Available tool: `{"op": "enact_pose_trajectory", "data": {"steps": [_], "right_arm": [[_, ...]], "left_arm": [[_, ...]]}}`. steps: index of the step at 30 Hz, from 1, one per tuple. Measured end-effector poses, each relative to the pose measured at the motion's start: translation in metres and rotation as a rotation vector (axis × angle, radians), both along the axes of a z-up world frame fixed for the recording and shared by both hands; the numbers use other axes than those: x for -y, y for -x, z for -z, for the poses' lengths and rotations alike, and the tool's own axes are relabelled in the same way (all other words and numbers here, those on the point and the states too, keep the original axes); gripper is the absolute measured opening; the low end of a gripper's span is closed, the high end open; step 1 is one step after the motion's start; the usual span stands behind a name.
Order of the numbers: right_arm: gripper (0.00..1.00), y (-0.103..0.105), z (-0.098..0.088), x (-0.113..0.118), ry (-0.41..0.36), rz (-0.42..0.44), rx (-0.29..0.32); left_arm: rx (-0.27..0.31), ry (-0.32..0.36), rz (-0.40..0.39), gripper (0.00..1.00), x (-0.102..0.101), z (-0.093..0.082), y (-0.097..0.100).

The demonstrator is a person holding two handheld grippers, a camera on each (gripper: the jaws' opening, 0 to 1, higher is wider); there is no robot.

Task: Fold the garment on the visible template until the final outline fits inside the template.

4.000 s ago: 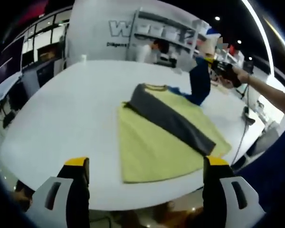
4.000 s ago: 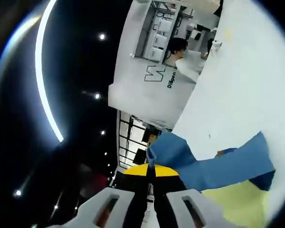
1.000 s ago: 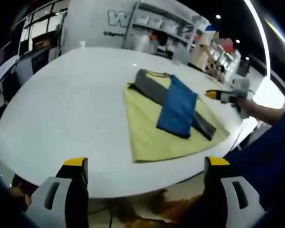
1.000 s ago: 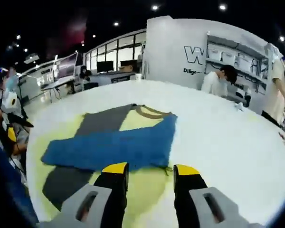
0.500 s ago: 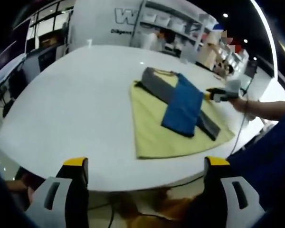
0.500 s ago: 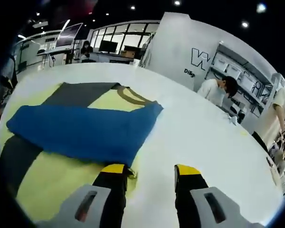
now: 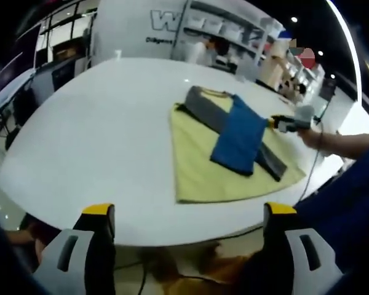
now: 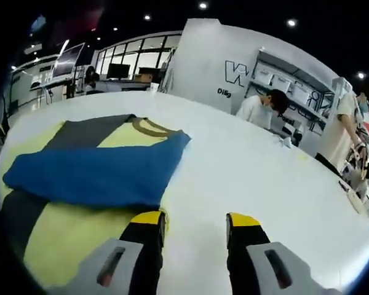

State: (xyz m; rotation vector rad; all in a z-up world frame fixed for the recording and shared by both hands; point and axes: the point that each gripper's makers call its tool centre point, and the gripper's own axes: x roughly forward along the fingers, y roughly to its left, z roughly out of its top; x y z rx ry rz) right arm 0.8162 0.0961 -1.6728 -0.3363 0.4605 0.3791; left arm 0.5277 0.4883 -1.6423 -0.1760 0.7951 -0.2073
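Both my grippers' fingers spread wide, empty: left gripper (image 7: 184, 227) hangs off the white round table (image 7: 98, 141), right gripper (image 8: 194, 230) beside the blue folded sleeve (image 8: 92, 175) crossing the yellow-and-grey shirt (image 7: 227, 160). A careless grab could drag the layers and undo the fold.

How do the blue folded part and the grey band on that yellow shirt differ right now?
The blue sleeve is bright blue and broad; the grey band is dark and narrower. The blue sleeve lies on top, and the grey band passes under it, showing at both ends. In the right gripper view the blue sleeve reaches the garment's near edge. Both lie flat on the yellow garment.
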Motion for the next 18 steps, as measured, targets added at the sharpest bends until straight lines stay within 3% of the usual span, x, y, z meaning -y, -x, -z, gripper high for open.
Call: {"op": "enact_pose_trajectory", "data": {"steps": [8, 11, 12, 13, 14, 15, 16, 18], "right_arm": [[0.31, 0.01, -0.001, 0.011, -0.016, 0.046, -0.007], [0.1, 0.017, -0.006, 0.018, -0.002, 0.105, -0.007], [0.07, 0.015, -0.012, 0.02, -0.021, 0.135, 0.005], [0.08, 0.009, -0.021, 0.014, -0.096, 0.139, 0.045], [0.13, 0.004, -0.028, 0.006, -0.135, 0.122, 0.066], [0.16, -0.006, -0.039, -0.012, -0.126, 0.05, 0.096], [0.17, -0.014, -0.045, -0.026, -0.091, -0.006, 0.107], [0.15, -0.028, -0.045, -0.047, -0.093, -0.072, 0.101]], "left_arm": [[0.007, 0.006, 0.009, 0.97, 0.001, -0.001, 0.0], [0.009, 0.008, 0.011, 0.97, 0.001, -0.002, 0.003], [0.009, 0.008, 0.01, 0.97, 0.001, -0.002, 0.004], [0.01, 0.009, 0.01, 0.97, 0.001, -0.003, 0.005], [0.008, 0.012, 0.007, 0.97, -0.001, -0.002, 0.006], [0.006, 0.011, 0.006, 0.97, -0.002, -0.002, 0.007], [0.004, 0.01, 0.006, 0.97, -0.003, -0.001, 0.008], [0.001, 0.007, 0.001, 0.97, -0.005, -0.003, 0.01]]}}
